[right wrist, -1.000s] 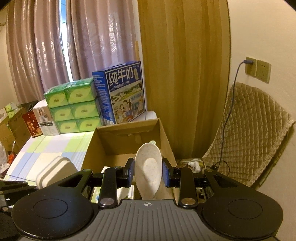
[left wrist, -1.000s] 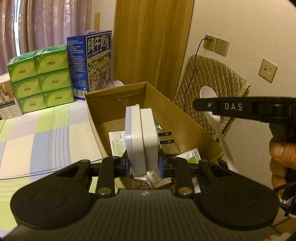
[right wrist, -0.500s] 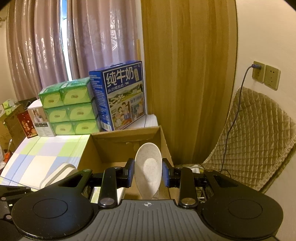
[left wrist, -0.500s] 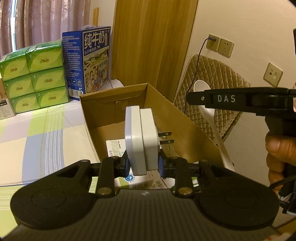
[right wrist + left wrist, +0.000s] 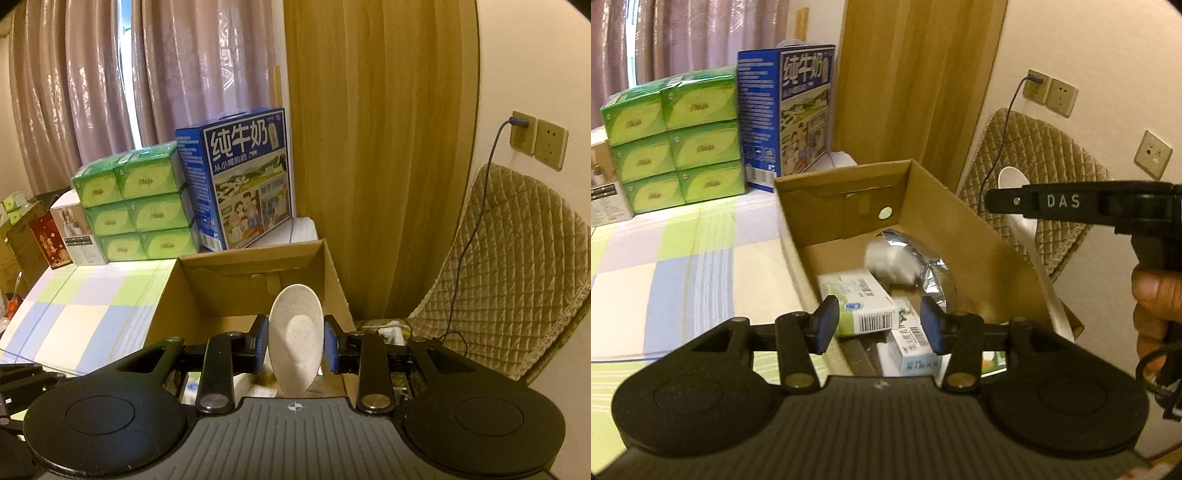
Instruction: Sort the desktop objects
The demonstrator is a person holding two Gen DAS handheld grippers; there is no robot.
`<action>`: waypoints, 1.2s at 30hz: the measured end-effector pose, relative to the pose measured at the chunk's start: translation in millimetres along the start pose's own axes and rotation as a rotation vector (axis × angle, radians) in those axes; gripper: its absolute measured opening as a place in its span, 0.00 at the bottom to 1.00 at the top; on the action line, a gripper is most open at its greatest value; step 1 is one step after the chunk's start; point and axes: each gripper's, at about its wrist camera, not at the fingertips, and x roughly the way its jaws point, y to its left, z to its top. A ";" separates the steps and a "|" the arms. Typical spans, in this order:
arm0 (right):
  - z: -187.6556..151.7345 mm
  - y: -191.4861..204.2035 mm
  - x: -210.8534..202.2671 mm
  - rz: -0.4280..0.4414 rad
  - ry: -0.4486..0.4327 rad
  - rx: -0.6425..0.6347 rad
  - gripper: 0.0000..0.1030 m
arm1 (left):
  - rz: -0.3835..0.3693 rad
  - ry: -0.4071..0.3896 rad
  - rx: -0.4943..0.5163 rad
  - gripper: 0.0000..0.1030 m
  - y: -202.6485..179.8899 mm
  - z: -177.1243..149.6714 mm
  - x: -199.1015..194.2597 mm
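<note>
My left gripper (image 5: 879, 326) hangs over the open cardboard box (image 5: 979, 254), its jaws opening with nothing between them. A white plug adapter (image 5: 890, 264) shows as a blur inside the box, over a silver foil bag (image 5: 934, 269) and small medicine cartons (image 5: 864, 302). My right gripper (image 5: 295, 345) is shut on a white speckled spoon (image 5: 295, 332), bowl upward, above the near right part of the same box (image 5: 251, 266). In the left wrist view that gripper (image 5: 1004, 199) and its spoon (image 5: 1049, 291) stand past the box's right wall, with a hand (image 5: 1152, 299) on the grip.
Green tissue packs (image 5: 676, 140) and a blue milk carton (image 5: 798, 110) are stacked behind the box on a checked tablecloth (image 5: 665, 258). A quilted chair back (image 5: 509, 266) and a plugged-in cable (image 5: 476, 218) are to the right, below wall sockets (image 5: 535, 140).
The left jaws have opened and let go of the white plug adapter, which has dropped into the box. Both grippers have edged closer to the box. The right one still grips the spoon.
</note>
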 end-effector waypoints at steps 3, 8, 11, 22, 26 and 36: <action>1.8 3.7 3.0 0.006 0.000 -0.003 0.27 | 0.006 -0.002 -0.009 0.41 5.6 -2.9 -4.3; 9.7 12.1 11.9 0.030 -0.016 -0.022 0.29 | 0.016 -0.004 -0.019 0.41 12.4 -5.4 -8.9; 14.6 11.9 15.3 0.026 -0.012 -0.012 0.63 | 0.025 -0.004 -0.022 0.42 16.8 -7.7 -12.5; -8.9 -2.7 -20.6 0.014 -0.008 0.029 0.73 | 0.069 -0.016 -0.053 0.65 23.5 -23.1 -36.4; -27.9 -7.0 -43.2 0.018 0.009 0.058 0.83 | 0.095 -0.037 -0.066 0.85 21.2 -29.7 -54.3; -69.5 0.7 -105.1 0.021 0.055 0.070 0.94 | 0.109 -0.086 -0.084 0.99 4.7 -46.2 -111.6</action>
